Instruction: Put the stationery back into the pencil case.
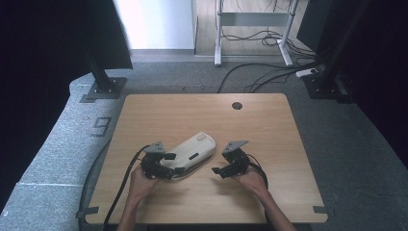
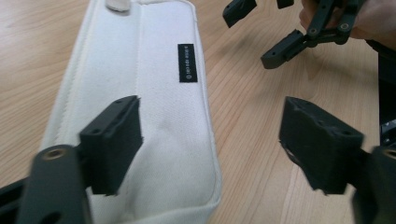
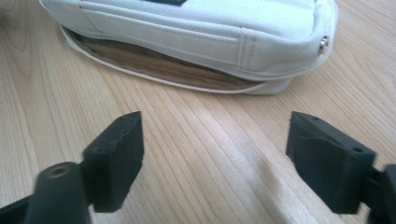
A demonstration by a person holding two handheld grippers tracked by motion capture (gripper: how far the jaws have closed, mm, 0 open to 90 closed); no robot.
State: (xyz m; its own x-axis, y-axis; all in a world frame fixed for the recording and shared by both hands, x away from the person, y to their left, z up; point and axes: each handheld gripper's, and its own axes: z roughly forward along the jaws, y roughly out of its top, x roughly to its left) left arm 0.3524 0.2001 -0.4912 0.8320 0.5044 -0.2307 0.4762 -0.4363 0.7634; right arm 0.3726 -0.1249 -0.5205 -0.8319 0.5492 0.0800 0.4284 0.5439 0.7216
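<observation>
The wooden bench [image 1: 269,139] is carrying a white pencil case [image 1: 192,150] near its middle, lying flat. The left tool [image 1: 161,166] is hovering wide open over its near end; the right tool [image 1: 225,168], also wide, is waiting just beside. Risk: pinching only loose fabric, dragging the case sideways.

Your forearms enter from the near edge of the bench, each hand wrapped around the rear of its tool. Your left hand-held gripper [image 1: 166,166] points forward and to your right; its jaws stand wide apart, nothing between them. Your right hand-held gripper [image 1: 220,171] points left, toward the other, jaws likewise spread wide and empty. The two tools sit near each other, not touching. A cable trails back beside your left forearm.
</observation>
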